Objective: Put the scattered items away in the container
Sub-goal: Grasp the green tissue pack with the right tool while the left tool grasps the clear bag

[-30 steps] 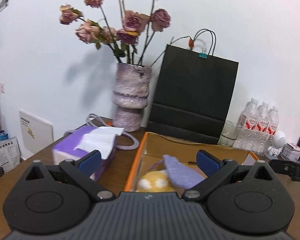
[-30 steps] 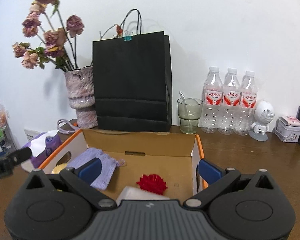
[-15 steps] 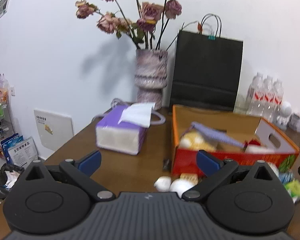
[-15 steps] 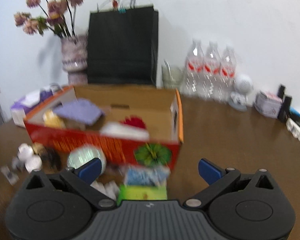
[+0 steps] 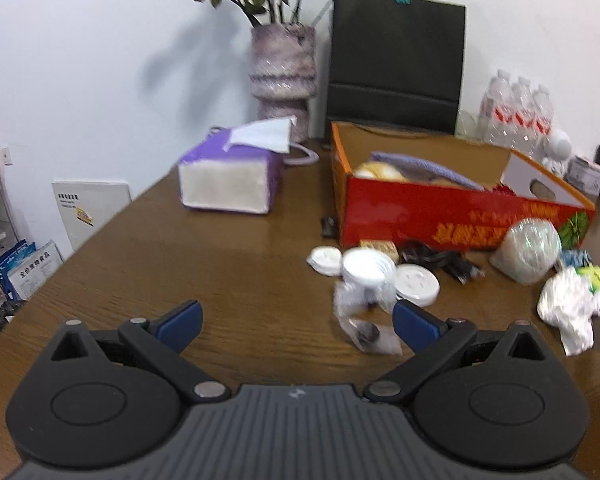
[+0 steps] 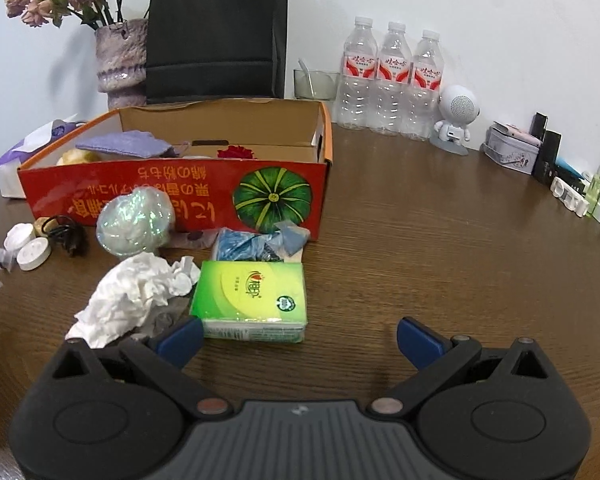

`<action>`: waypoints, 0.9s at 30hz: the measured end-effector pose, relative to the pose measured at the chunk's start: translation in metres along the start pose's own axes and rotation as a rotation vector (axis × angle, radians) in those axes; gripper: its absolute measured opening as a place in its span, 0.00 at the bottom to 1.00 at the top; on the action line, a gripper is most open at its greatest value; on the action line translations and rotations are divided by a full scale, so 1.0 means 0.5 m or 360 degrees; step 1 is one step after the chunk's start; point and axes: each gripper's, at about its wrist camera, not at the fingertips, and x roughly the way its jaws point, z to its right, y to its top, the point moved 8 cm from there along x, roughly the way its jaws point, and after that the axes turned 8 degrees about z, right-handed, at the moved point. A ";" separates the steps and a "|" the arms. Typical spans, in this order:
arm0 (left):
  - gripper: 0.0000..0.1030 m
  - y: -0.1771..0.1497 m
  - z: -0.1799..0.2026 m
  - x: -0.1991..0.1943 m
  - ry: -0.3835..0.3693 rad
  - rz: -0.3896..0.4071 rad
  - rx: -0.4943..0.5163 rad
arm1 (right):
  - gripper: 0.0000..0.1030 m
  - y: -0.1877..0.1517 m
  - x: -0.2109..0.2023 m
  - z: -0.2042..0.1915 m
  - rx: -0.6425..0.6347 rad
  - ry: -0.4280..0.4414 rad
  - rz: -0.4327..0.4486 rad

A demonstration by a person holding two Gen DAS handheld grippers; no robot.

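The red and orange cardboard box [image 6: 180, 192] [image 5: 460, 216] stands on the brown table and holds a purple cloth [image 6: 128, 144], a yellow item and a red flower [image 6: 236, 152]. In front of it lie a green tissue pack [image 6: 252, 300], crumpled white paper [image 6: 128, 296], a shiny ball [image 6: 134, 222], a blue packet [image 6: 256, 244], a black cable [image 5: 440, 258], white round caps [image 5: 368, 268] and a clear wrapper [image 5: 364, 328]. My left gripper [image 5: 296, 322] is open and empty, low over the table near the caps. My right gripper [image 6: 298, 338] is open and empty, just short of the tissue pack.
A purple tissue box [image 5: 232, 176], a vase of dried roses [image 5: 284, 76] and a black paper bag [image 6: 216, 32] stand behind the box. Three water bottles [image 6: 392, 76], a glass, a white robot figure [image 6: 456, 120] and small tins and bottles line the right back edge.
Both grippers have pulled back from above the box and dropped low over the table's front. The scattered items in front of the box have come into view. Both jaws stayed open.
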 end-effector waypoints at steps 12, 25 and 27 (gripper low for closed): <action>0.75 -0.017 0.051 0.039 -0.0070 -0.0122 0.0094 | 1.00 0.012 0.036 -0.038 -0.0048 0.0019 0.0005; 0.31 -0.016 0.064 0.033 -0.0111 -0.0099 0.0095 | 0.74 0.014 0.044 -0.048 0.0006 0.0132 0.0008; 0.25 -0.017 0.061 0.031 -0.0111 -0.0097 0.0089 | 0.69 0.013 0.038 -0.051 0.0011 0.0148 0.0016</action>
